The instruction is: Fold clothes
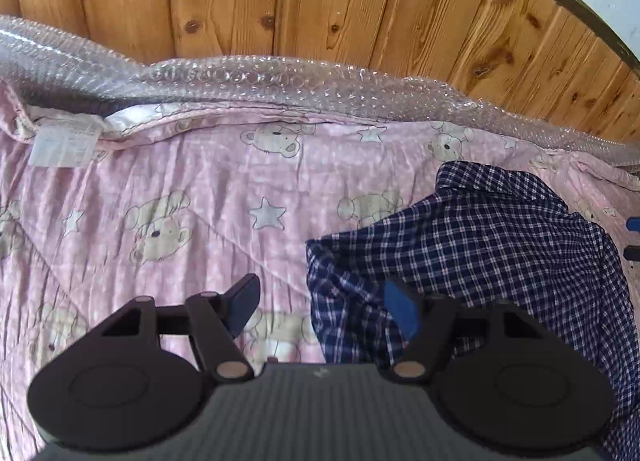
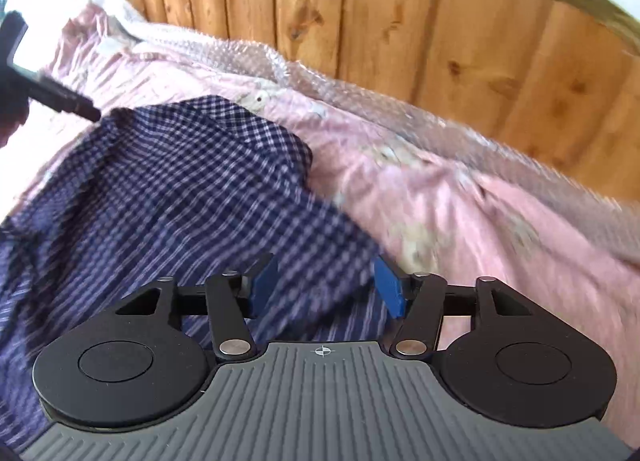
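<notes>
1. The checked shirt [image 1: 480,245] lies crumpled on the pink quilt [image 1: 180,189], at the right of the left wrist view and the centre-left of the right one; no neat fold shows, so the folding looks hardly begun
2. Your left gripper [image 1: 320,307] has its jaws apart, holding nothing, at the shirt's left edge
3. Your right gripper [image 2: 324,287] also stands apart, above the cloth; this view is blurred
4. Spreading it flat and all folds are left, I judge
</notes>
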{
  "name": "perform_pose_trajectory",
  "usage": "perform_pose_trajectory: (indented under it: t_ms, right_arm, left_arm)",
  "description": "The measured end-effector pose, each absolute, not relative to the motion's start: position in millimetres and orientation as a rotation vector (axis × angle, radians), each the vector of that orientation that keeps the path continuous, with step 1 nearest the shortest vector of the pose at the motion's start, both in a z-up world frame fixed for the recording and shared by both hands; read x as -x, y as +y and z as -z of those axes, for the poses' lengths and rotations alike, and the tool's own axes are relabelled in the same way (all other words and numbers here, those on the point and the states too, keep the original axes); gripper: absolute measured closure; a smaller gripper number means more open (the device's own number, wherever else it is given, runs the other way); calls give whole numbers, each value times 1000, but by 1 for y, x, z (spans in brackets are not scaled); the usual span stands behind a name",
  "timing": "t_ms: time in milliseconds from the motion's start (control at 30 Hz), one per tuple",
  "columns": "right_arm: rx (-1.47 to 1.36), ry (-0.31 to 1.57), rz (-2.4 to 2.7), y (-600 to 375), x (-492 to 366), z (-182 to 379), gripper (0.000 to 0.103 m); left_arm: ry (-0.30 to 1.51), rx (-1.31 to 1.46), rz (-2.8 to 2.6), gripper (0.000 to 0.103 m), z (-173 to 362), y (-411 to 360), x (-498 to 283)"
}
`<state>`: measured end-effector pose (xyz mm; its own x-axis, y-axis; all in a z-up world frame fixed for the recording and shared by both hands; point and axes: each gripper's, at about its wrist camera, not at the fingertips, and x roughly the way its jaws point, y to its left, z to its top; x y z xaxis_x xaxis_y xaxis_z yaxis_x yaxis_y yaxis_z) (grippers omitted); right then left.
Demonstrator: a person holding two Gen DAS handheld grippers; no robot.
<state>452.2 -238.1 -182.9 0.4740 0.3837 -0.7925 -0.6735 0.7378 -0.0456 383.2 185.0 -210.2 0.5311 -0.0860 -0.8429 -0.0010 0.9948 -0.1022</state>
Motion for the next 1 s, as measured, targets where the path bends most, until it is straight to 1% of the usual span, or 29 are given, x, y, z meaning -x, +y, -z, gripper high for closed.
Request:
perform_pose_trajectory:
  t_ms: [167,200,233,267,300,333,400,500,600,667,733,800,867,900,933,967,1000]
  right_arm:
    - [460,901,-727,-210,-493,216,42]
    - [476,910,-739,-206,-499,222,44]
    - [491,923,-749,-204,-502,227,54]
    - [492,944,-769,-204,-505,231,65]
    - [472,946,-789,-206,-504,231,87]
    - [470,948,-786,-205,-504,230,102]
    - [487,909,-766,-205,-495,222,103]
    - [475,814,-751,-212,-465,191,103]
    - [447,707,-745,-229,-407,145,103]
    - [434,664,-730,-240,-356,122,103]
    - [432,651,-726,-249,-299,110,103]
    - [434,683,-730,-257,-240,118,103]
    - [439,793,-741,-263,-186,148,103]
    - [468,866,-725,-263,-165,170,100]
    - [515,923,-685,-264,-147,191,96]
    - [536,962,-643,-266,-134,204,96]
    - [545,993,-604,-269,-121,215,96]
  left_arm:
    - [1025,58,97,33,234,178,-412]
    - [1020,54,110,33,237,176,-415]
    - [1011,43,122,35,240,174,-416]
    - [1002,32,134,41,242,171,-417]
    - [991,22,156,57,244,168,-418]
    - [985,24,185,101,243,167,-417]
    - [946,56,228,101,235,166,-410]
    - [844,106,260,101,205,166,-382]
    - [744,164,285,101,166,176,-335]
    - [708,241,293,101,148,188,-287]
    - [694,316,297,100,136,199,-237]
    - [765,345,279,100,148,199,-185]
    - [870,402,202,98,175,202,-140]
    - [918,445,153,96,188,204,-118]
    - [949,500,107,91,199,207,-99]
    - [960,557,77,86,205,209,-84]
    - [963,614,58,85,210,211,-72]
